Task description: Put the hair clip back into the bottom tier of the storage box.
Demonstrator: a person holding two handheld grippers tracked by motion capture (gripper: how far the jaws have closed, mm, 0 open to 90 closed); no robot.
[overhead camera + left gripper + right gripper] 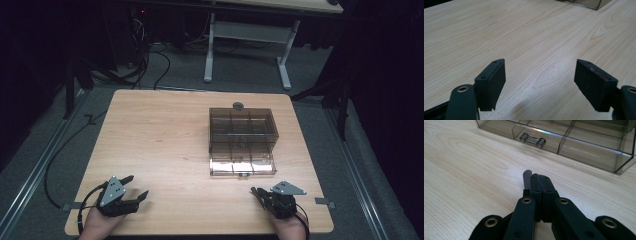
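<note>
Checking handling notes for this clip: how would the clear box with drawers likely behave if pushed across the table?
The box looks like thin rigid plastic, so probably stiff and light. Sitting flat on smooth wood, it would likely slide, not tip. Its drawer might slip open.

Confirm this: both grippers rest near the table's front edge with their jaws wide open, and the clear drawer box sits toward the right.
Not quite: the right gripper is shut, as the right gripper view shows. The left gripper is wide open. Both are near the table's front edge, the clear drawer box toward the right.
</note>
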